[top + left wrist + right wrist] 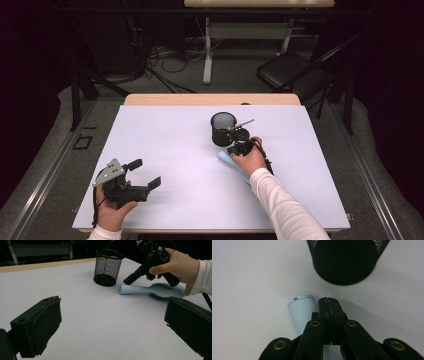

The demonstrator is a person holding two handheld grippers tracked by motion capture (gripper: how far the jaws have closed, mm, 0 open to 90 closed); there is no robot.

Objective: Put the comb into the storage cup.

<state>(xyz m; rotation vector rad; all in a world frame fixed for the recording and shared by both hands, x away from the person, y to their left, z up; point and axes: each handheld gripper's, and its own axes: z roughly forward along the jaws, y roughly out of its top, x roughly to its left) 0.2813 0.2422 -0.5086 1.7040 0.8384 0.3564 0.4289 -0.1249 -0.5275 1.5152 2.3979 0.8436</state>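
Observation:
A light blue hairbrush point(143, 289) lies bristles down on the white table top point(165, 145), its handle end point(301, 307) pointing toward a black mesh cup point(222, 129). The cup point(108, 266) stands upright just beyond it. My right gripper point(232, 150) hovers over the handle end with its jaws pressed together and nothing between them; its tip point(329, 301) sits just beside the handle. My left gripper point(146, 173) rests near the table's front left, jaws wide apart and empty point(112, 312).
The brush's bristle head point(157, 297) lies under the right hand. A wooden strip point(210, 99) edges the table's far side. Beyond it stand a black folding chair point(285, 70) and a desk leg point(207, 50) among floor cables.

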